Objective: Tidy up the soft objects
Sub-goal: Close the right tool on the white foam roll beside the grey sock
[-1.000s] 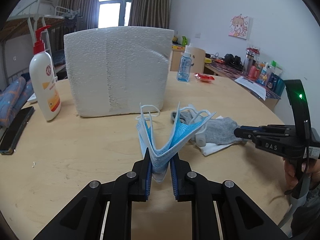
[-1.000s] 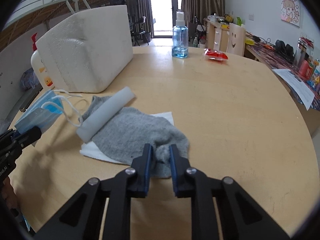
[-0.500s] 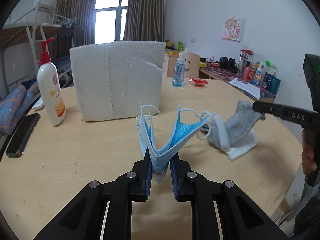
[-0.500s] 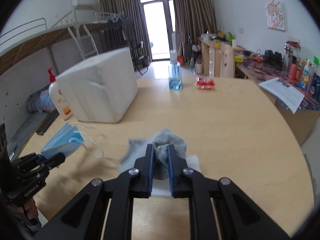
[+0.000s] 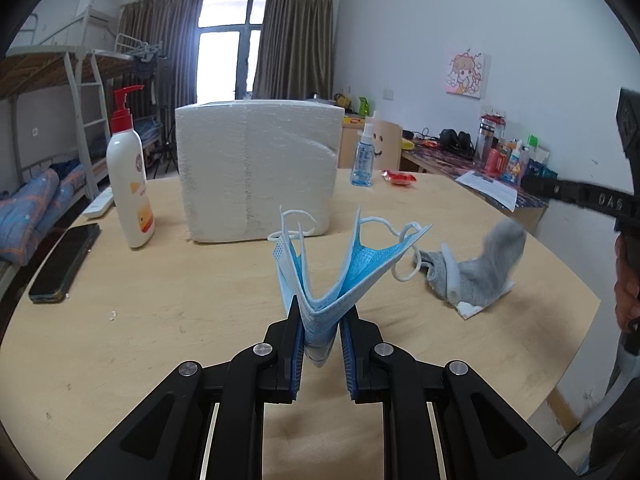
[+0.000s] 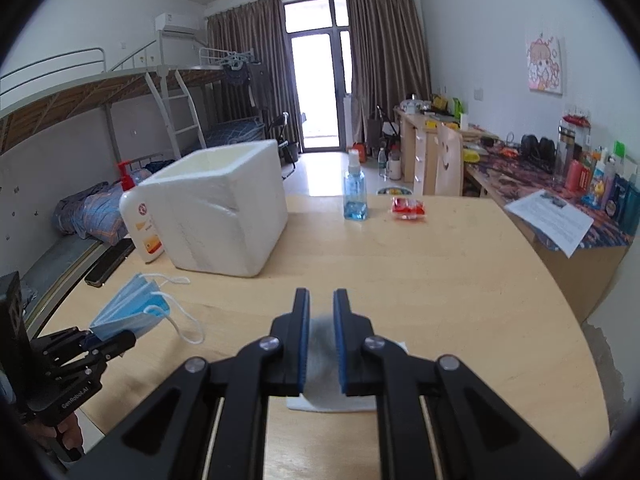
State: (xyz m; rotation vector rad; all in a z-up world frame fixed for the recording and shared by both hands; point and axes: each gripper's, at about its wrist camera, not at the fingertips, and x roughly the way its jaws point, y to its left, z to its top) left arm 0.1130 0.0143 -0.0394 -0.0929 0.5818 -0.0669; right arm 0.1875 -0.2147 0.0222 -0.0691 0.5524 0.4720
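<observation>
Above the table [image 5: 160, 300], left tongs [image 5: 320, 316] grip masks [image 5: 332, 272]; right tongs [image 6: 321, 304] pinch sock [image 5: 488, 268].

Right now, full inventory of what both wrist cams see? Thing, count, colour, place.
face mask: 1, blue, pinched in left gripper above table
sock: 1, grey, one end lifted by right gripper, rest on the tissue
foam tube: 1, white, on the sock
tissue: 1, white, under the sock
foam box: 1, white, open top, table centre-left
lotion bottle: 1, white with red pump, beside the box
spray bottle: 1, blue, far side of table
snack packet: 1, red, beside spray bottle
phone: 1, dark, table's left edge
table: 1, light wood, round
left gripper: 1, black, shut on mask
right gripper: 1, black, shut on sock
</observation>
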